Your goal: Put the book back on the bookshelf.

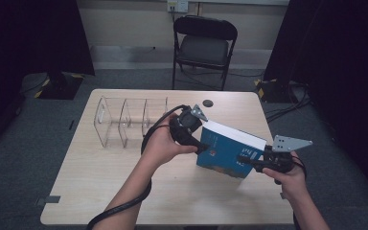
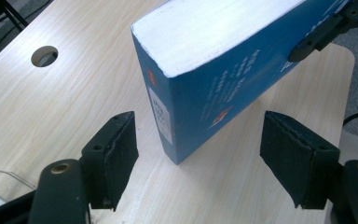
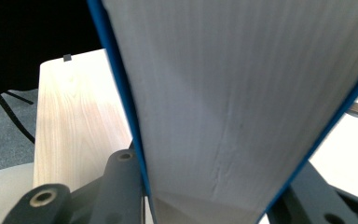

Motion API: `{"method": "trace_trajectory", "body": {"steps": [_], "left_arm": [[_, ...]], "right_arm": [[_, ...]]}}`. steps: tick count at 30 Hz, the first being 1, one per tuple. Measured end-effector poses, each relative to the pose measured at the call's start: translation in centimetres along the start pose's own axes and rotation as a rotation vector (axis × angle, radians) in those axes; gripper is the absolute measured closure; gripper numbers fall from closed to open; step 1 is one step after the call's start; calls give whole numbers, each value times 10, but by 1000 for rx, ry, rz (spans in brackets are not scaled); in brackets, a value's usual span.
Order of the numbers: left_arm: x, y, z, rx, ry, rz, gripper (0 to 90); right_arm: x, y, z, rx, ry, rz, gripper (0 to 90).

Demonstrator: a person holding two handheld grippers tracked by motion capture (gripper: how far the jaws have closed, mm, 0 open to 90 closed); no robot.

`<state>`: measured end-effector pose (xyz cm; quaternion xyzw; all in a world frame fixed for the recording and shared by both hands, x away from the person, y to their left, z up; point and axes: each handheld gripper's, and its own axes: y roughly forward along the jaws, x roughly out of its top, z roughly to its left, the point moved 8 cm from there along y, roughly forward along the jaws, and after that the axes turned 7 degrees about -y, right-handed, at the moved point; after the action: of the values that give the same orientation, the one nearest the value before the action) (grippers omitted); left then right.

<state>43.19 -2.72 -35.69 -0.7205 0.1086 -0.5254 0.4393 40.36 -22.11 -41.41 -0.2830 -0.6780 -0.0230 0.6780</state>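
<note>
A pale wooden table (image 1: 124, 191) with rounded corners stands in the middle of the room on dull grey carpet (image 1: 38, 139). A round cable hole (image 1: 208, 103) sits near its far edge. Beyond it, a black folding chair (image 1: 204, 45) faces the table, backed against a cream wall (image 1: 124, 21) with a socket plate (image 1: 178, 5) high up. Black curtains (image 1: 33, 33) hang at the far left and down the whole right side. A dark stand base with yellow-and-black tape (image 1: 60, 85) rests on the floor at far left, and loose cables (image 1: 287, 108) trail across the carpet at far right. The light is dim and even.
</note>
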Motion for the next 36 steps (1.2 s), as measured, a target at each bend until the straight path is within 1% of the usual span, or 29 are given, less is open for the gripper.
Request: {"method": "trace_trajectory", "body": {"steps": [2,4,6,11,17,21,27,29,31,34,36], "left_arm": [[2,2,0,0,-1,-9,273],[3,3,1,3,6,-4,272],[5,4,1,-7,6,-4,269],[9,5,2,-7,11,-2,270],[15,11,-1,-16,26,8,270],[19,16,-3,-23,29,13,265],[24,20,-5,-27,49,8,259],[26,21,-5,-25,50,4,259],[26,23,-5,-33,51,4,256],[27,26,-6,-38,69,6,246],[27,27,-6,-37,63,5,240]], "right_arm": [[0,0,0,-1,0,0,611],[0,0,0,1,3,0,610],[0,0,-1,2,3,-1,610],[0,0,0,-1,-1,-2,609],[0,0,0,2,-1,-3,608],[0,0,0,5,0,-7,607],[-1,0,-1,8,-3,-12,605],[-1,0,-1,7,-5,-12,604],[-1,0,-1,11,-8,-12,605],[-1,0,-1,11,-8,-15,605],[-1,0,-1,8,-6,-13,603]]}}
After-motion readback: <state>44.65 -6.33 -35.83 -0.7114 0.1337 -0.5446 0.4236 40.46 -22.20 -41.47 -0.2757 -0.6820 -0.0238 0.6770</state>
